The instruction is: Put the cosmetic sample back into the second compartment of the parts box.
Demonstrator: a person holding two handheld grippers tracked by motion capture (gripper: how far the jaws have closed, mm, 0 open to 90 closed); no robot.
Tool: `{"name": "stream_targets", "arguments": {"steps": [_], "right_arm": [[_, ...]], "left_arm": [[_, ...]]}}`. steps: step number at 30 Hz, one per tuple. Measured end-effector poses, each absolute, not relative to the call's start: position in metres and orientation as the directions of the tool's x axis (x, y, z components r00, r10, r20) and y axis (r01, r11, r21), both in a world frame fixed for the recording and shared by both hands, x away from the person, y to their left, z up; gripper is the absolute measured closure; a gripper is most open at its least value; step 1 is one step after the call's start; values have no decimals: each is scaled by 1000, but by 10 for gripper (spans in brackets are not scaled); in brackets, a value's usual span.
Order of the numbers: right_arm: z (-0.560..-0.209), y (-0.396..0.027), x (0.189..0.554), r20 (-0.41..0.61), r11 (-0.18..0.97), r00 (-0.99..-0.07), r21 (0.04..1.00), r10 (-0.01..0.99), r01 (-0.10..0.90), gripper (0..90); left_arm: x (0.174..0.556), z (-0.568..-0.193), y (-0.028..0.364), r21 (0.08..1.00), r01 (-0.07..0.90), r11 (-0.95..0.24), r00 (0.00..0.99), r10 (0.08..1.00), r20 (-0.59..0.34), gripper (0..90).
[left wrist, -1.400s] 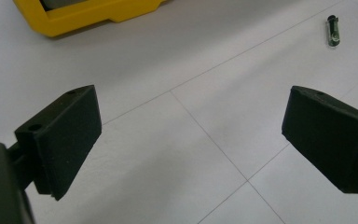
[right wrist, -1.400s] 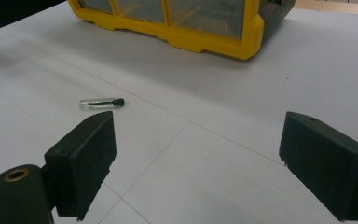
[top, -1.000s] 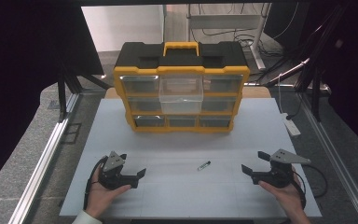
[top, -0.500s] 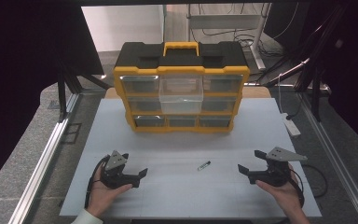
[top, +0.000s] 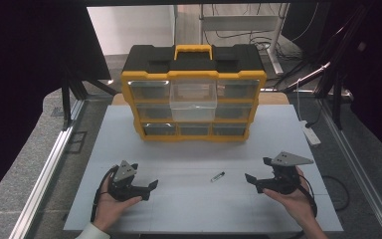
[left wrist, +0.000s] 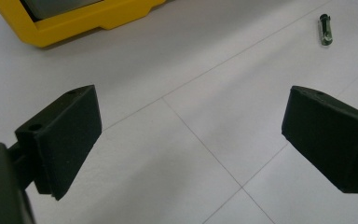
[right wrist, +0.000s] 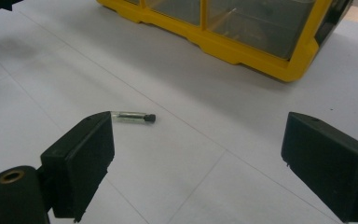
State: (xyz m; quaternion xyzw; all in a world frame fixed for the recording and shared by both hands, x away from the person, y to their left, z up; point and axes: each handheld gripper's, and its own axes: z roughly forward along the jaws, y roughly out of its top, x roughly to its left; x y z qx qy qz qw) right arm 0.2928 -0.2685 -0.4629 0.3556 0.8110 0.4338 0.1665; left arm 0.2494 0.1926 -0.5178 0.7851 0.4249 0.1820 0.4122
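Your left gripper (top: 142, 188) sits near the tabletop's (top: 189, 209) front-left corner, jaws wide apart, holding nothing. The small vial (top: 218, 176) lies mid-tabletop between both grippers; it looks round, so a careless nudge could roll it. Your right gripper (top: 258, 181), near the front-right, is equally spread and empty.

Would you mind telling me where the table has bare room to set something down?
The widest free patch runs between the organizer and the two grippers, broken mid-table by a small vial. The strip along the near edge between the left gripper and the right gripper is bare too. It is crowded at the back, where the organizer stands.
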Motion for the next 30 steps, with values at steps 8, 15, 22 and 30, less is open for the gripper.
{"name": "stream_targets", "arguments": {"steps": [8,15,22,30], "right_arm": [[-458,-255,295,34,395,-708,811,705,432,94],[-455,-241,300,33,416,-714,793,700,444,91],[-454,-231,303,26,435,-718,780,696,449,87],[-452,-211,304,15,458,-727,767,687,449,81]], "left_arm": [[249,-516,193,806,514,-293,573,817,-69,54],[252,-516,192,808,512,-290,576,814,-72,54],[253,-517,191,804,513,-301,582,811,-68,55],[254,-517,190,805,513,-298,581,811,-70,56]]}}
